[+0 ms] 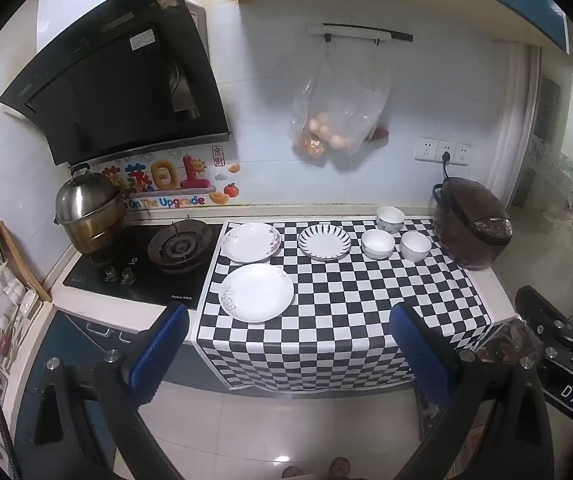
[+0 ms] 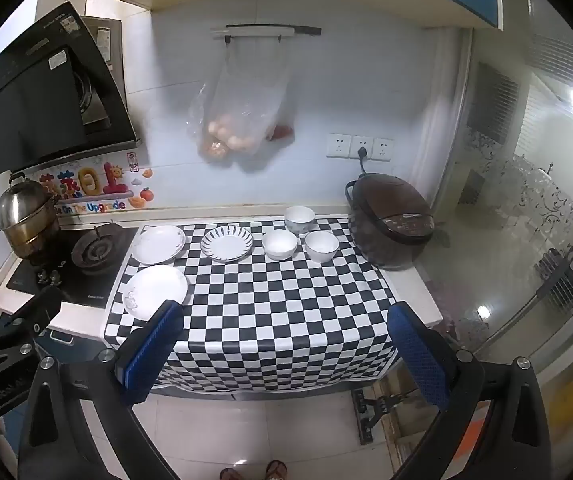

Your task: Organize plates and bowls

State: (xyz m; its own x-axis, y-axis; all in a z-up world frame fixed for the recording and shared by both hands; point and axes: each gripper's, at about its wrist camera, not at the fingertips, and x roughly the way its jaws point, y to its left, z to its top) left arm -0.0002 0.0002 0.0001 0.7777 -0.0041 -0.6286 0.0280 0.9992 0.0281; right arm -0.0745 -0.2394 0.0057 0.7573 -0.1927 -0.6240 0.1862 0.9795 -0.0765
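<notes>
Both tools hang back from the counter with nothing between their fingers: the left gripper [image 1: 286, 356] stands wide, and so does the right gripper [image 2: 286, 354]. Nothing has been gathered yet, so the step in hand is, as I judge it, the first approach.

To do it well, I would start with the plates on the left — take the near plain plate [image 1: 257, 293] by its rim, low and level, and use it as the base for a stack. The bowls are deeper and may tip if pinched high, so grip one wall squarely.

All the crockery sits on the checkered cloth [image 1: 346, 312], well apart from both tools. There are three plates: the near plain one, a flowered plate [image 1: 251, 242] behind it, and a striped plate [image 1: 324, 242] to its right. There are three bowls further right — a far bowl [image 1: 390, 219], a middle bowl [image 1: 378, 243] and a right bowl [image 1: 416, 245] just beside the rice cooker [image 1: 472, 228].
</notes>
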